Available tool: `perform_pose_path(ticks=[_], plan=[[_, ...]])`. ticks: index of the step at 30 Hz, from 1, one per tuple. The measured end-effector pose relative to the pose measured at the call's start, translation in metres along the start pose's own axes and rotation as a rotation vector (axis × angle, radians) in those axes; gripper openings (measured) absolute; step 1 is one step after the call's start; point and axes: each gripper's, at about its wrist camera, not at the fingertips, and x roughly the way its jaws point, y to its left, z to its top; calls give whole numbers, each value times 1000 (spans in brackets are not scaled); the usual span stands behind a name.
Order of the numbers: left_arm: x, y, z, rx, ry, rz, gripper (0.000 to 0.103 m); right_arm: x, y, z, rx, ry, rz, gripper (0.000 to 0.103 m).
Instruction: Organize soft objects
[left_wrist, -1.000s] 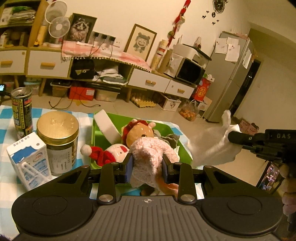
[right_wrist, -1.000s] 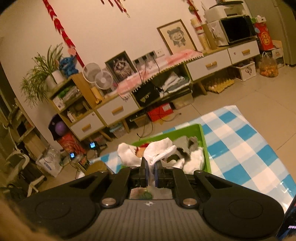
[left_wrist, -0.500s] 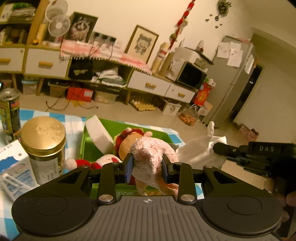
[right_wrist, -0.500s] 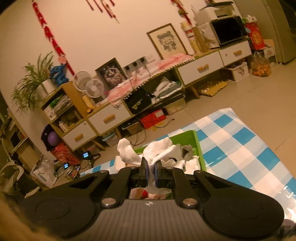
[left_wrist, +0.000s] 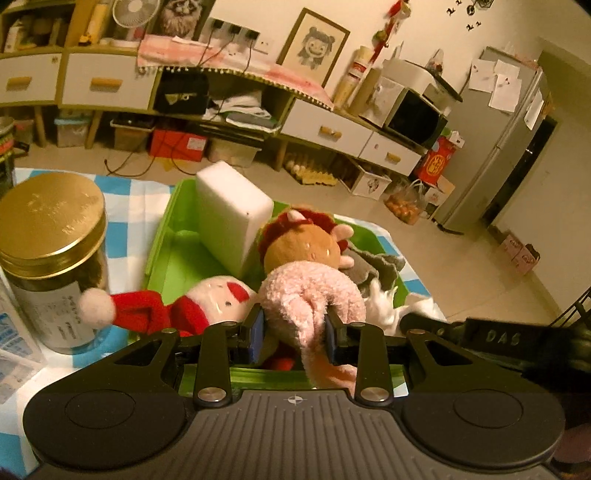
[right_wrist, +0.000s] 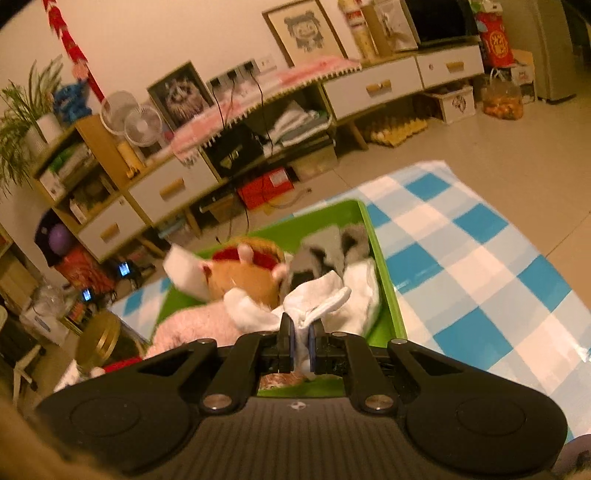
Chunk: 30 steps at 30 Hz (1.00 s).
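Observation:
A green tray (left_wrist: 173, 254) on the blue-checked table holds a white foam block (left_wrist: 229, 218), a lion plush (left_wrist: 303, 251), a snowman plush with red scarf (left_wrist: 218, 299) and a grey cloth (left_wrist: 373, 266). My left gripper (left_wrist: 294, 332) is shut on a pink fluffy plush (left_wrist: 314, 295) over the tray's near edge. My right gripper (right_wrist: 300, 341) is shut on a white cloth (right_wrist: 325, 302) that hangs into the tray (right_wrist: 388, 302) by the lion plush (right_wrist: 247, 273) and grey cloth (right_wrist: 332, 243). The right gripper's body (left_wrist: 480, 336) shows at the left view's right.
A gold-lidded jar (left_wrist: 51, 258) and a milk carton (left_wrist: 11, 332) stand left of the tray. The checked tablecloth (right_wrist: 480, 266) stretches right of the tray. Cabinets, shelves and a fridge line the far wall across the floor.
Both grippers have come down toward the tray. The white cloth has dropped from mid-air into the tray's right side. The pink plush now sits lower, against the lion plush.

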Motion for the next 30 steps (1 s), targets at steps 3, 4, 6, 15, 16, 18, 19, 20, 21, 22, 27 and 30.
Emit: perform_pose_path(ticks=[3, 4, 6, 15, 16, 18, 19, 20, 21, 22, 27, 30], plan=[[2, -3, -2, 17, 11, 3, 35, 6, -3, -4, -10, 26, -17, 7], [3, -5, -2, 18, 14, 4, 37, 7, -4, -4, -10, 29, -15, 7], [2, -5, -2, 14, 13, -3, 38, 6, -6, -4, -9, 32, -11, 8], [-11, -11, -2, 22, -21, -22, 61, -8, -14, 2, 63, 27, 24, 38], [-14, -13, -1, 29, -28, -27, 64, -10, -14, 2, 64, 24, 27, 39], [-19, -15, -1, 44, -35, -37, 69, -15, -14, 3, 67, 17, 37, 40], [-21, -18, -1, 51, -36, -40, 72, -17, -14, 4, 69, 14, 43, 40], [-23, -20, -1, 60, -38, -43, 74, -19, -16, 5, 71, 12, 47, 40], [-25, -21, -2, 70, -39, -46, 74, -22, -16, 5, 73, 9, 50, 41], [-26, -22, -2, 78, -38, -47, 76, -24, -17, 5, 74, 7, 53, 42], [-32, -21, -6, 106, -27, -46, 80, -33, -18, 2, 50, 6, 56, 42], [-36, -17, -8, 111, -14, -46, 81, -36, -18, -2, 27, 15, 53, 42]])
